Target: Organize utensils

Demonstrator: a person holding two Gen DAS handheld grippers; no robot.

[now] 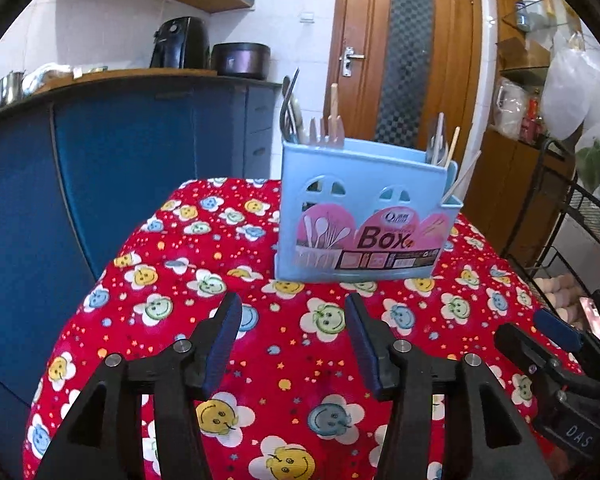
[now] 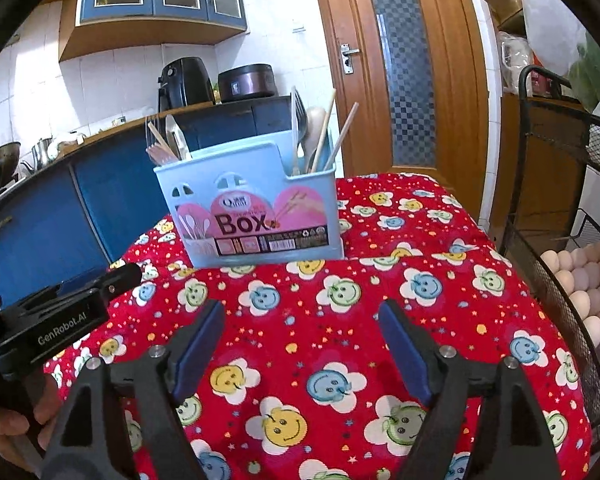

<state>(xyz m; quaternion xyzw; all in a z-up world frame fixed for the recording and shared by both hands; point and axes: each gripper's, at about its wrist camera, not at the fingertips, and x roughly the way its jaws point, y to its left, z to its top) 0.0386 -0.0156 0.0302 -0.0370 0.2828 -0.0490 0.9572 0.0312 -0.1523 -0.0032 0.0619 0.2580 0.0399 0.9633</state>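
Now both tools hover low over the bench [image 1: 260, 360], angled down toward its red smiley-face cloth [image 2: 340, 320]. The left tool [image 1: 294, 312] has its blue-padded fingers [image 1: 224, 340] spread apart with nothing between them, only cloth showing through the gap. The right tool [image 2: 302, 316] is spread wider, also empty. Neither touches the blue utensil box [image 1: 364, 208], which stands upright on the cloth beyond both sets of fingertips, toward the far edge of the bench.

From the left wrist view the right tool's fingers [image 1: 556, 330] show to the right of the box and nearer the camera, apart from it. From the right wrist view the left tool's black body [image 2: 60, 312] lies left of the box and below it, with part of a hand [image 2: 16, 420] gripping it at the lower edge.

Forks and spoons [image 2: 300, 128] stand in the box's right compartment along with chopsticks [image 2: 342, 136]; more utensils [image 2: 168, 140] rise from its left compartment. Between the box and the tools the cloth lies bare. Behind the box is a blue cabinet [image 1: 120, 152] with a black air fryer [image 1: 180, 42] and a dark pot [image 1: 240, 60] on top. Right of the box stand a wooden door [image 2: 400, 60] and a black wire rack [image 2: 560, 240] holding eggs [image 2: 580, 280].
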